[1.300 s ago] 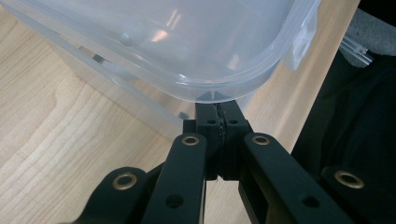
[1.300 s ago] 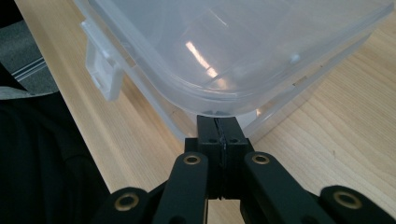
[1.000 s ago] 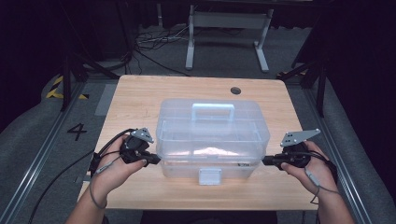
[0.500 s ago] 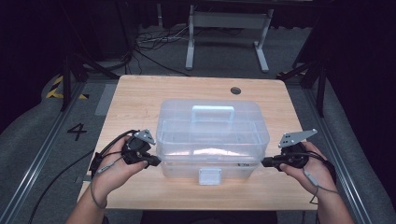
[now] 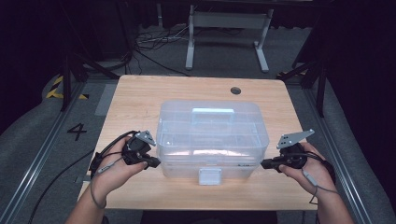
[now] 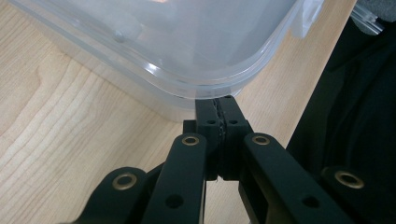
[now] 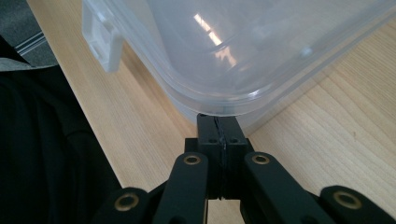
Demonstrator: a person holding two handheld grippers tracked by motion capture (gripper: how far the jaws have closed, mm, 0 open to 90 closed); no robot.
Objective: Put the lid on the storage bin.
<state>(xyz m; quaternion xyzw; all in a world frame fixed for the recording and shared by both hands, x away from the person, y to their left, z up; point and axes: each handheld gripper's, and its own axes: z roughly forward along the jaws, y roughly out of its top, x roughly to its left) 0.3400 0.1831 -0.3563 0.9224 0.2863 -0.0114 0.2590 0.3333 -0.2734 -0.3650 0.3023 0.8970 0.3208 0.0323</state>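
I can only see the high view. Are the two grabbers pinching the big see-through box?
Observer: No. In the left gripper view the left gripper has its jaws shut flat together, with nothing between them, the tips tucked just under the rim of the clear box.
Operator: And the other grabber?
Observer: In the right gripper view the right gripper is shut on nothing too, tips under the rim at the box's other near corner.
Operator: Is the white clip on the front shut?
Observer: The right gripper view shows the latch lying flat against the box's front, above the table.
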